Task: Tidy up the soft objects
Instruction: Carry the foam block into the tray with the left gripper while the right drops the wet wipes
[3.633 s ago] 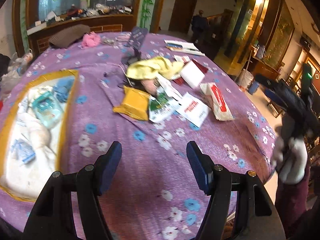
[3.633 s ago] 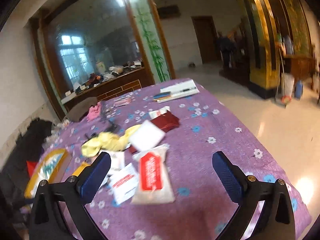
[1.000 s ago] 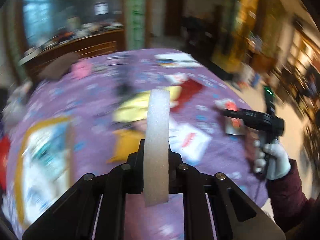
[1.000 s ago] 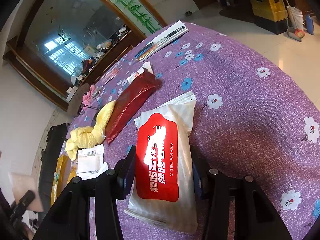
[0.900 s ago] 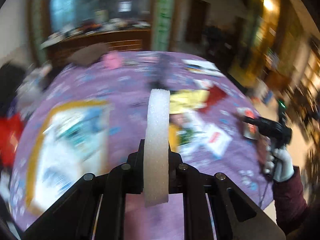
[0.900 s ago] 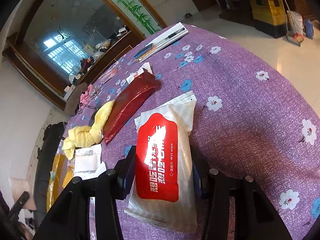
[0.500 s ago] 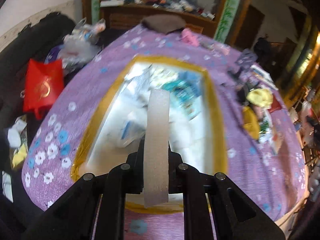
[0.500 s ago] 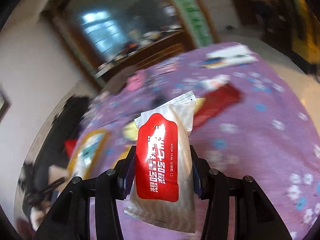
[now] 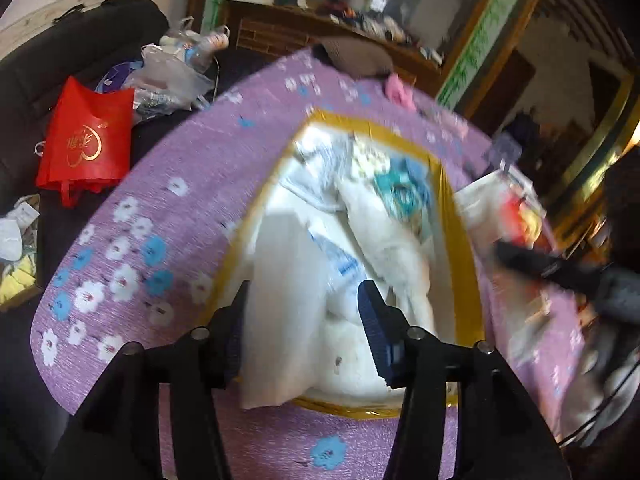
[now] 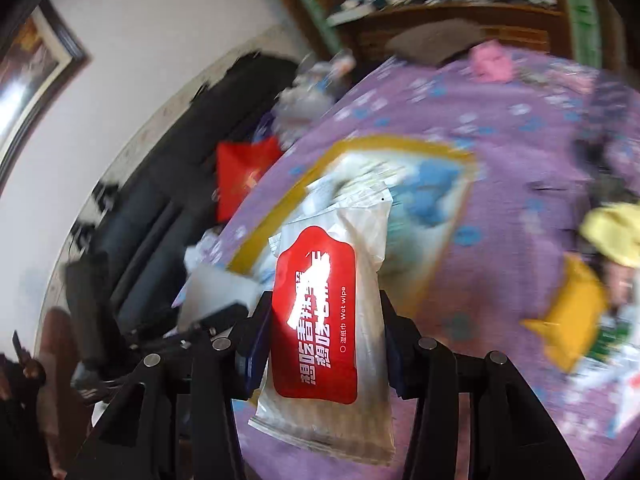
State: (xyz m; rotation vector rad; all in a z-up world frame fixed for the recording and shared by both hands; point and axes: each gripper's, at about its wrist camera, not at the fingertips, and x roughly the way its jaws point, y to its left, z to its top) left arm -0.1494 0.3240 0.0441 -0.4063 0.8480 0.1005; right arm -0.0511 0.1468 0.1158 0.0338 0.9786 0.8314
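While both tools hang over the purple flowered tablecloth (image 9: 132, 236), items are listed from left to right.

Left gripper (image 9: 304, 332): jaws spread; the white foam pad (image 9: 280, 312) leans against the left finger only, its lower edge overhanging the near rim of the gold-edged tray (image 9: 464, 236). Judged released, or very nearly. Material: spongy slab, flat, matte, rectangular.

Tray contents: white cloth and crinkled plastic packets, one teal-printed packet (image 9: 400, 196); soft, heaped, irregular.

Right gripper (image 10: 324, 336): clamped on the wet wipe pack (image 10: 332, 312), held in the air over the tablecloth short of the tray's near corner (image 10: 248, 260). Material: glossy translucent film, pillow-shaped, red label, pliant.

Remaining on the cloth at right: yellow towel (image 10: 616, 232), fluffy; yellow packet (image 10: 572, 312), smooth.

Risks, as judged:
- Foam pad may tip outward over the tray rim onto the cloth, since much of it overhangs.
- Wipe pack, slick and yielding, may slide between the pads if the grip loosens.
- The two tools converge on one tray; they may knock together.
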